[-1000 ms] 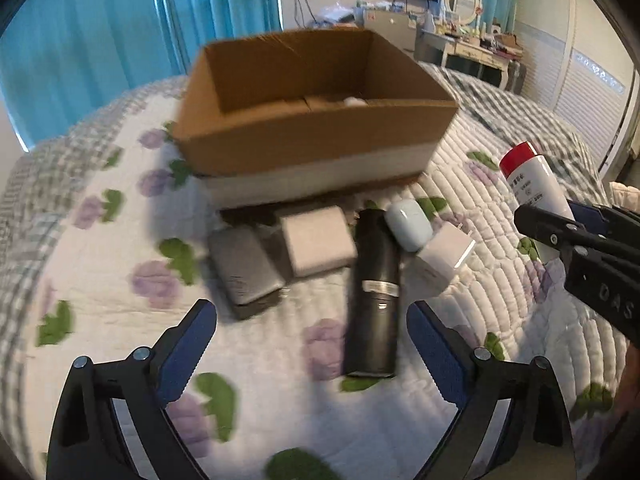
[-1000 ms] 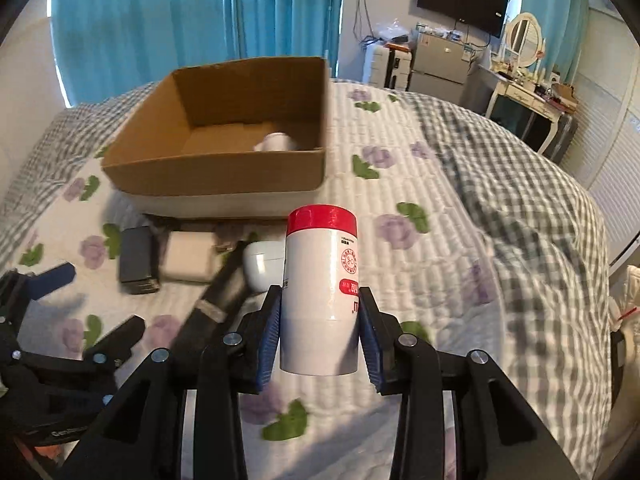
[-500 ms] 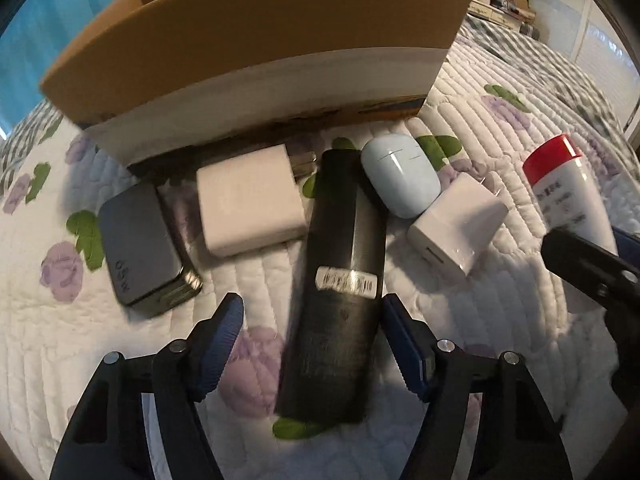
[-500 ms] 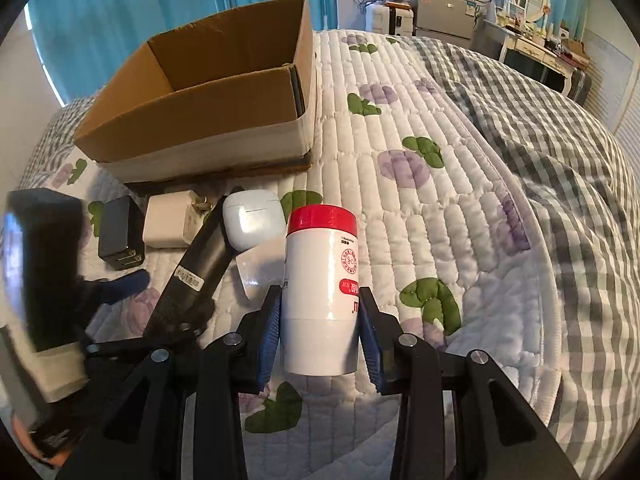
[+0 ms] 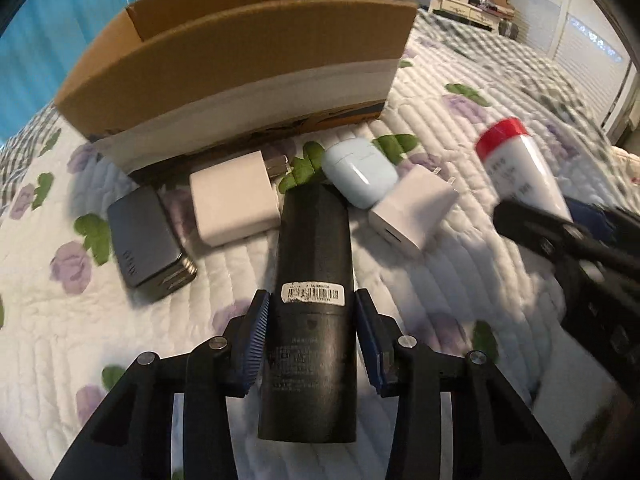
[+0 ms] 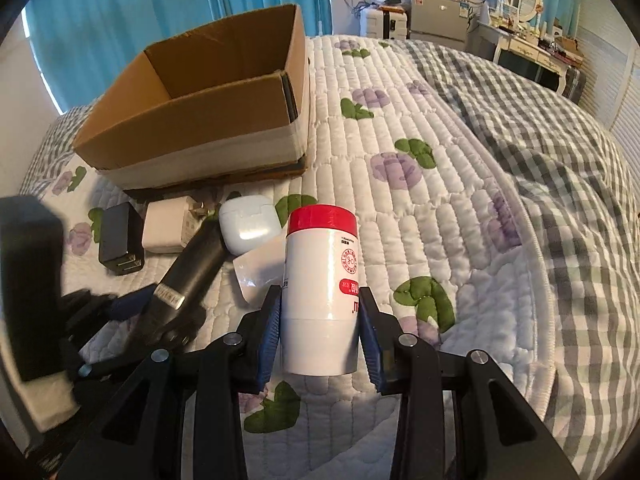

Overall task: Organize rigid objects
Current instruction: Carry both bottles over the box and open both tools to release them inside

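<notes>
**Rigid objects on the quilt: six loose, two in the grippers' reach**

Rigid objects are counted left to right in the left wrist view. One black charger (image 5: 150, 246) lies at 9 o'clock. One white plug adapter (image 5: 234, 198) sits just beside it, prongs toward the box. One black cylinder (image 5: 312, 300) lies lengthwise at centre, running from 12 toward 6 o'clock, a barcode sticker across it. One pale blue earbud case (image 5: 360, 178) rests at 1 o'clock, touching a second white plug adapter (image 5: 414, 210). One white bottle with a red cap (image 5: 520, 172) stands out at 3 o'clock. That makes two white adapters and one of everything else.

One cardboard box (image 5: 240, 76) stands at 12 o'clock behind the row, open at the top, on the flowered quilt (image 5: 60, 320).

The left gripper (image 5: 310, 338) straddles the black cylinder; its jaws are closing, the blue pads right at the cylinder's sides, though whether they press on it I cannot tell.

The right gripper (image 6: 320, 334) is clamped on the white bottle, holding it upright above the quilt, red cap at 12 o'clock.
</notes>
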